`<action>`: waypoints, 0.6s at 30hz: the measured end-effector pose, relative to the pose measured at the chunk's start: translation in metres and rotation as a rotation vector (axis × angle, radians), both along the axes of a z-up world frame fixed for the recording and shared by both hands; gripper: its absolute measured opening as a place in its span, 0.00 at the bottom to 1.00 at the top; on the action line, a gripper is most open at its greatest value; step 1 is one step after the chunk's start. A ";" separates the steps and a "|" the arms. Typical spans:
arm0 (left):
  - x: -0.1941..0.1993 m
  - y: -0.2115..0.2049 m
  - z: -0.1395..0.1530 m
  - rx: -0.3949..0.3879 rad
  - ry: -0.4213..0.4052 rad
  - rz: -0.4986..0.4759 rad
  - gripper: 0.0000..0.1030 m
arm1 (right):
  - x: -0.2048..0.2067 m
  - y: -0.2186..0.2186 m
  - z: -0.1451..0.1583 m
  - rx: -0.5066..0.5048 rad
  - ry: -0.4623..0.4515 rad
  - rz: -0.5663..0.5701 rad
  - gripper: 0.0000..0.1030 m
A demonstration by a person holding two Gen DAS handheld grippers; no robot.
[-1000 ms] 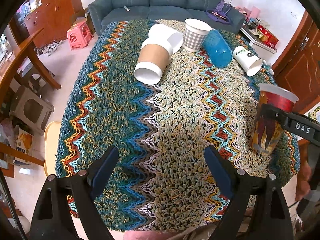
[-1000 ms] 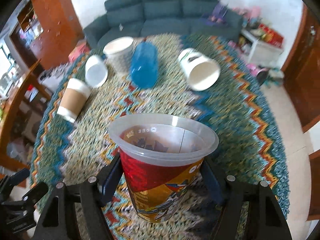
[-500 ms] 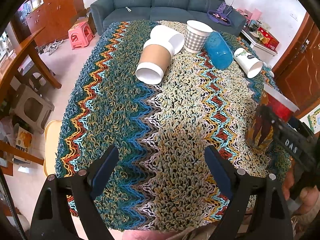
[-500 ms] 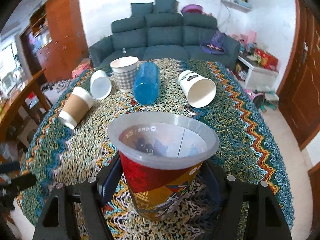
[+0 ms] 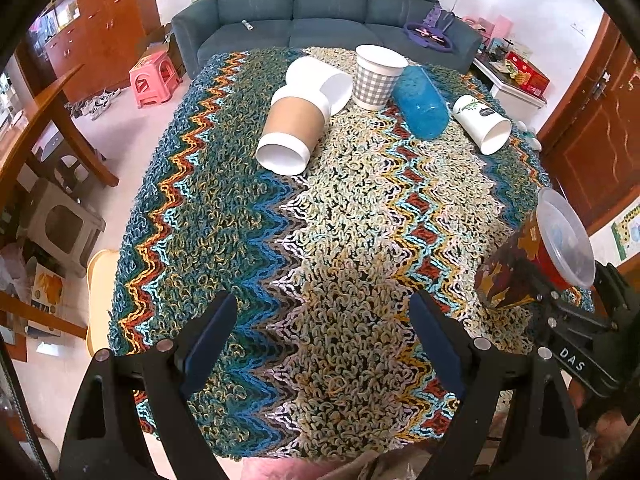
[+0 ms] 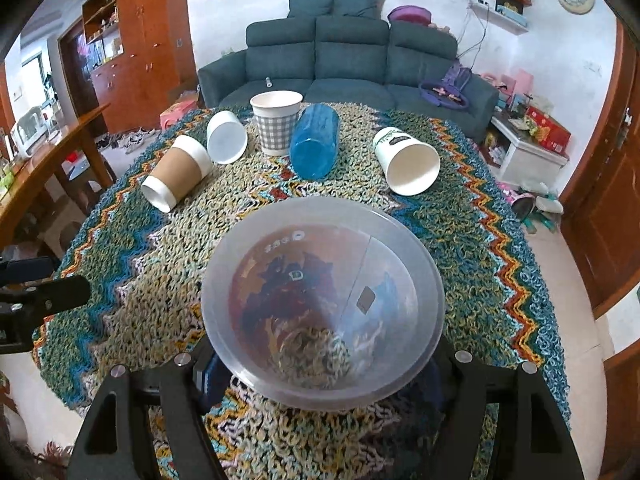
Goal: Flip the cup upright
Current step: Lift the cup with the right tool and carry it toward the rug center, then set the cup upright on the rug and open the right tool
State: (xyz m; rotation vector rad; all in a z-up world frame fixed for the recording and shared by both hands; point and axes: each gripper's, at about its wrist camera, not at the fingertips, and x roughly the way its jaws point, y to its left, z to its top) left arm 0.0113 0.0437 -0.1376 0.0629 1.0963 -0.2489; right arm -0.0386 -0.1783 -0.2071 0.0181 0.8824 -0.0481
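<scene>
The red and gold printed plastic cup (image 5: 532, 264) with the clear wide rim sits at the right edge of the table (image 5: 280, 216) in the left wrist view, tilted with its mouth towards you and its base low on the looped zigzag cloth. Your right gripper (image 5: 560, 308) is clamped round its lower body. Your left gripper (image 5: 320, 336) hangs empty over the near cloth, jaws wide apart.

In the right wrist view you look down into the cup's (image 6: 324, 304) open mouth, cloth showing through its clear bottom, the right gripper's (image 6: 320, 368) jaws pressed on either side. You seem to be at the set-down step: level the cup, seat its base flat, then release.
</scene>
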 end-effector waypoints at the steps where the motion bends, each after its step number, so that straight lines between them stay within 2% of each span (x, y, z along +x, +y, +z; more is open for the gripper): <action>1: -0.001 -0.001 0.001 0.000 -0.001 -0.001 0.87 | -0.001 -0.001 0.001 0.008 0.004 0.001 0.77; 9: -0.009 -0.007 0.010 0.004 -0.023 -0.010 0.87 | -0.014 -0.006 0.012 0.041 -0.004 0.004 0.78; 18: -0.023 -0.014 0.022 0.005 -0.051 -0.022 0.87 | -0.044 -0.006 0.031 0.024 -0.038 0.032 0.78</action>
